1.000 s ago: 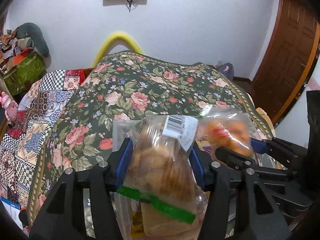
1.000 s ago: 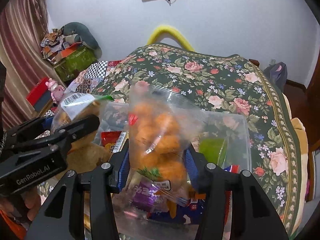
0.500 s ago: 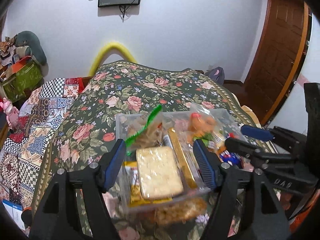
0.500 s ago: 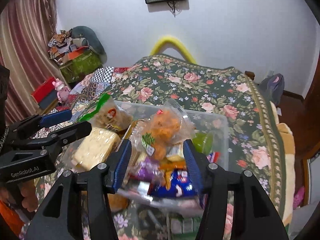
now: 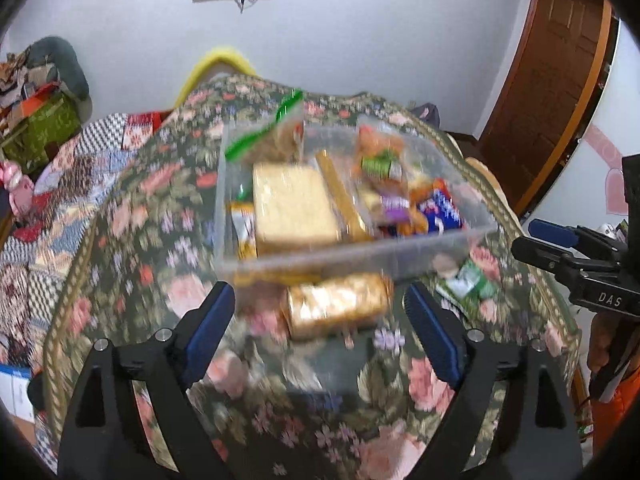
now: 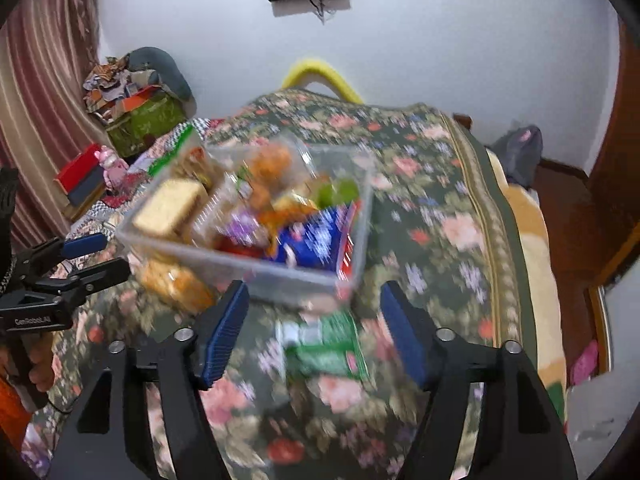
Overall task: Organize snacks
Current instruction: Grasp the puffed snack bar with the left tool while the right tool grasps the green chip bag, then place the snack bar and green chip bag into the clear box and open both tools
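Observation:
A clear plastic bin [image 5: 360, 256] [image 6: 280, 276] stands on the floral bedspread and holds several snack packs, among them a bag of brown biscuits with a green strip [image 5: 276, 136] and a bag of orange puffs [image 5: 380, 152] [image 6: 272, 164]. My left gripper [image 5: 320, 320] is open and empty, just short of the bin, over a golden wafer pack [image 5: 336, 308] [image 6: 172, 284] lying in front of it. My right gripper [image 6: 316, 324] is open and empty, over a green pack [image 6: 324, 348] [image 5: 468, 284] on the bedspread. Both views are blurred.
The floral bedspread [image 5: 132, 264] [image 6: 440, 216] covers the bed. A patchwork quilt [image 5: 48, 216] lies at the left. Boxes and a pink toy [image 6: 114, 168] stand beyond it. A wooden door [image 5: 556, 80] is at the right.
Both grippers have let go of their bags, which now lie in the bin, and have opened and drawn back toward me. The bin now sits farther ahead.

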The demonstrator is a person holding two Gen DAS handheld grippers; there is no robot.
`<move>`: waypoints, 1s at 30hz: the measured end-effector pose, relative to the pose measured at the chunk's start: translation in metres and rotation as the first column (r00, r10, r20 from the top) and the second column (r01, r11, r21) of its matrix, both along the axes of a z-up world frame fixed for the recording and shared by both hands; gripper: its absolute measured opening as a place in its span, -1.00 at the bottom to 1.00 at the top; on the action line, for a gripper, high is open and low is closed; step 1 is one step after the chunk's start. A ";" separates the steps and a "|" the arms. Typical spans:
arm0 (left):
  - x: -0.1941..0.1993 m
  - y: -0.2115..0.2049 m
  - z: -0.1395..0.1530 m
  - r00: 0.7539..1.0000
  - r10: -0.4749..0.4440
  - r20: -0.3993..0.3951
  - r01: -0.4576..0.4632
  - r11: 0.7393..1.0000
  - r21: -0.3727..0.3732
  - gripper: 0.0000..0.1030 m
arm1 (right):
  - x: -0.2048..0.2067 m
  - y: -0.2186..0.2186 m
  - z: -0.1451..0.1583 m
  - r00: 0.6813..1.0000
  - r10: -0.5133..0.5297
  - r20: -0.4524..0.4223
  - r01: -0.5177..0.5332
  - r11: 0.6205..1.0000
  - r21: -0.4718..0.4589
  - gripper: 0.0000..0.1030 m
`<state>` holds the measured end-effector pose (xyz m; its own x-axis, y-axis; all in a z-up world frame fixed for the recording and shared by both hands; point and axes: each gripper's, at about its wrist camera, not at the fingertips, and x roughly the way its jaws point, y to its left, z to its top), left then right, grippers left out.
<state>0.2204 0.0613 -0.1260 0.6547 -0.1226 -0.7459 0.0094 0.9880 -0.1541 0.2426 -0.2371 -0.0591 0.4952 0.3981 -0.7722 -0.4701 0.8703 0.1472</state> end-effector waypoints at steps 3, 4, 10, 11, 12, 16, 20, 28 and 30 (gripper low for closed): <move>-0.002 -0.005 -0.016 0.999 0.002 -0.033 -0.002 1.000 0.002 0.74 | -0.004 -0.008 -0.016 0.999 -0.011 -0.041 0.011 1.000 -0.002 0.38; -0.001 -0.007 -0.021 0.999 0.004 -0.048 -0.003 1.000 0.005 0.74 | -0.006 -0.010 -0.022 0.999 -0.012 -0.052 0.012 1.000 -0.010 0.38; 0.008 -0.015 -0.040 0.996 0.008 -0.094 -0.010 1.000 -0.022 0.74 | -0.007 -0.007 -0.050 0.994 -0.013 -0.110 0.012 1.000 -0.009 0.38; 0.011 -0.015 -0.042 0.995 0.011 -0.096 -0.013 1.000 -0.021 0.74 | -0.007 -0.005 -0.053 0.993 -0.011 -0.114 0.010 1.000 -0.011 0.38; 0.013 -0.016 -0.044 0.995 0.013 -0.097 -0.015 1.000 -0.020 0.74 | -0.007 -0.003 -0.057 0.993 -0.008 -0.118 0.006 1.000 -0.015 0.38; 0.024 -0.022 -0.051 0.995 0.033 -0.094 -0.030 0.999 0.029 0.75 | -0.004 0.004 -0.069 0.991 0.004 -0.136 -0.009 0.999 -0.037 0.38; 0.033 -0.024 -0.060 0.994 0.035 -0.106 -0.034 0.999 0.011 0.75 | -0.003 0.007 -0.075 0.990 0.004 -0.142 -0.010 0.999 -0.046 0.28; 0.024 -0.028 -0.061 0.999 0.017 -0.050 -0.016 1.000 0.022 0.50 | -0.008 0.003 -0.071 0.992 -0.011 -0.125 0.007 1.000 -0.029 -0.02; 0.023 -0.030 -0.058 0.999 -0.001 -0.039 0.003 0.999 0.042 0.42 | -0.011 0.001 -0.070 0.992 -0.014 -0.127 0.012 1.000 -0.021 -0.05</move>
